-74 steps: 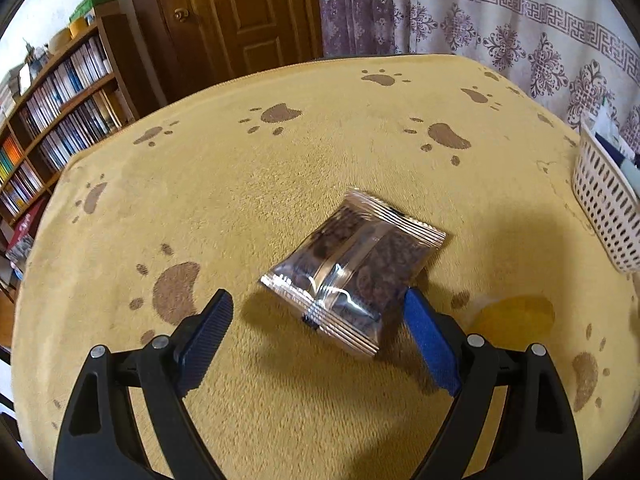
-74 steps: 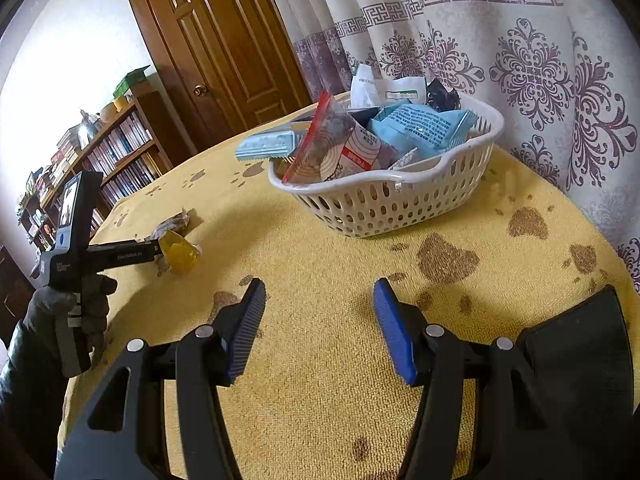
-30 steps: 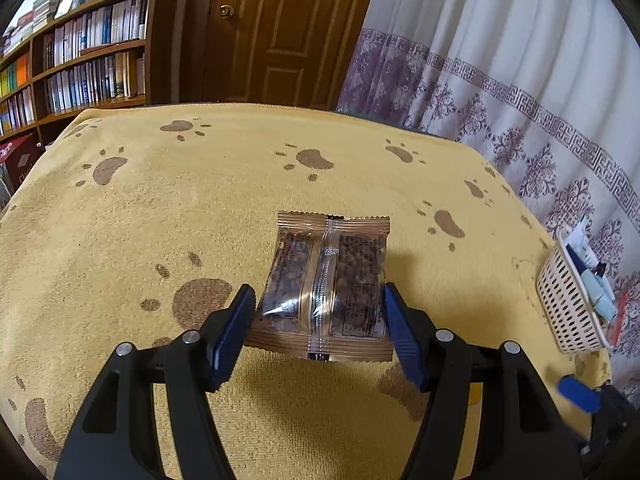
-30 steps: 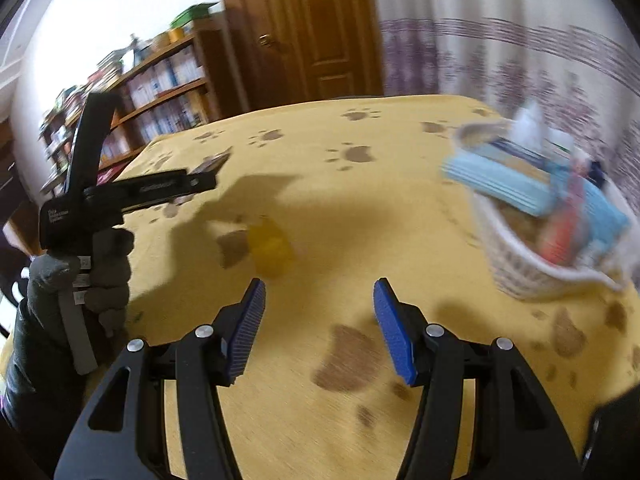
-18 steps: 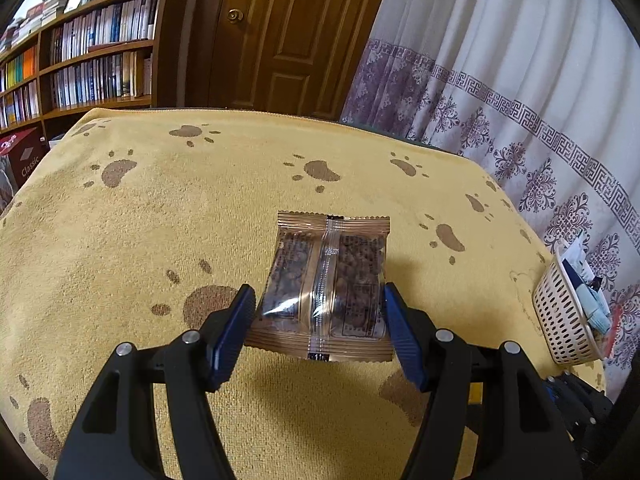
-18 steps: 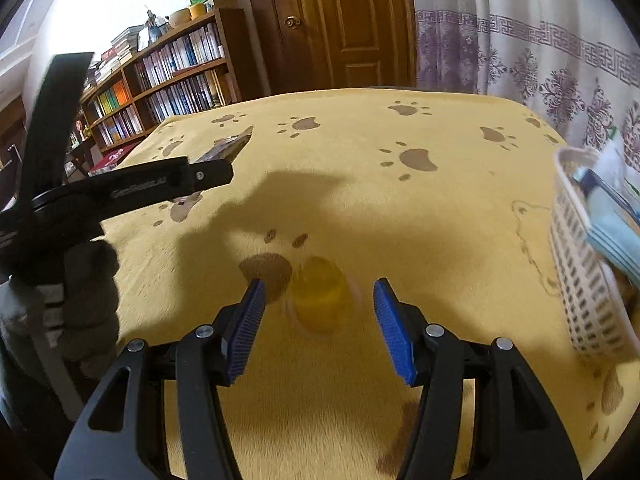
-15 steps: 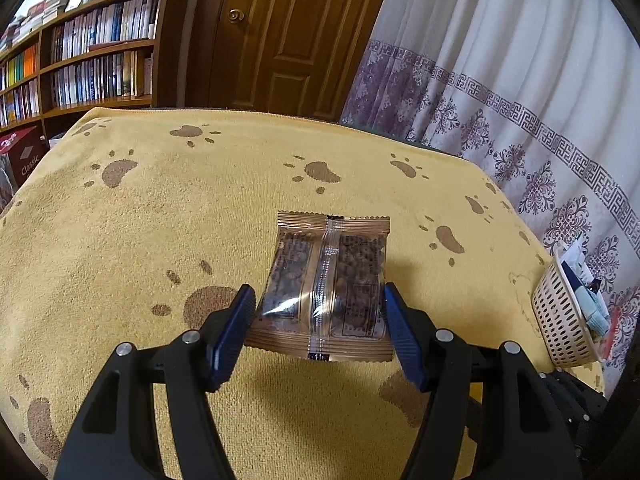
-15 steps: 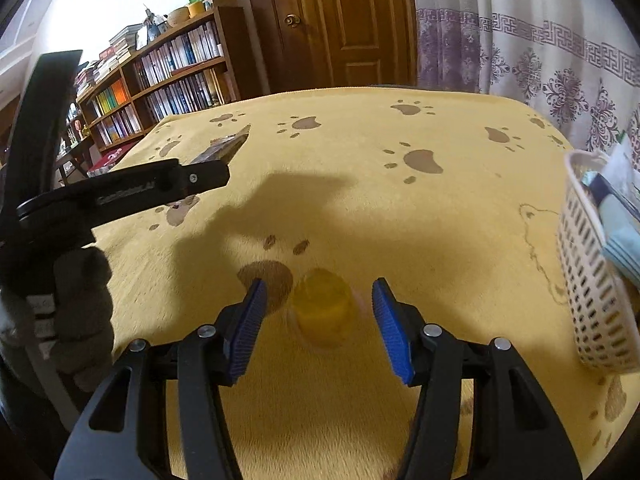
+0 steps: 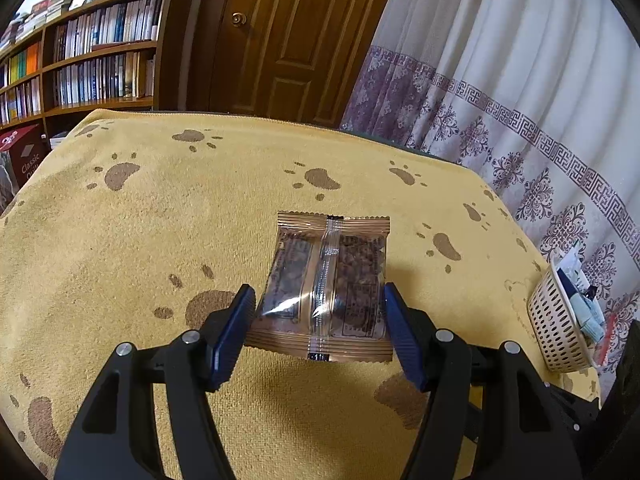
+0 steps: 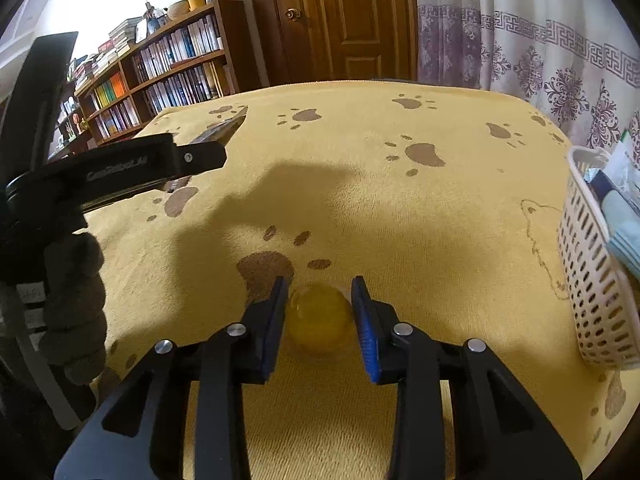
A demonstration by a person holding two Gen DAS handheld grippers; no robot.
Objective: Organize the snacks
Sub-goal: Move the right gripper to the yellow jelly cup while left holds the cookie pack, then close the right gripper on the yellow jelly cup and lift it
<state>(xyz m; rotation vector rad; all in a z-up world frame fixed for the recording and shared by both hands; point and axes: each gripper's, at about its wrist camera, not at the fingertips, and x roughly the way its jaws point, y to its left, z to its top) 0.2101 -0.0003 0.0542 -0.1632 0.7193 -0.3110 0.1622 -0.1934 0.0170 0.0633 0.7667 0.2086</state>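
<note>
My left gripper [image 9: 320, 316] is shut on a brown clear-wrapped snack packet [image 9: 326, 284] and holds it above the yellow paw-print cloth [image 9: 160, 224]. In the right wrist view the packet's edge [image 10: 218, 130] sticks out of the left gripper at the upper left. My right gripper [image 10: 320, 304] has closed in on a yellow jelly cup [image 10: 320, 318] that lies on the cloth; the pads touch or nearly touch its sides. A white basket [image 10: 592, 280] full of snack packs stands at the right, and shows far right in the left wrist view [image 9: 554, 324].
The cloth-covered table ends at the far edge before a wooden door [image 9: 288, 36] and a patterned curtain [image 9: 520, 100]. A bookshelf [image 9: 88, 64] stands at the back left. The gloved hand [image 10: 68, 304] holding the left gripper is at the left of the right wrist view.
My right gripper has narrowed from wide open to close around the yellow jelly cup. The left gripper keeps holding the packet raised, almost still.
</note>
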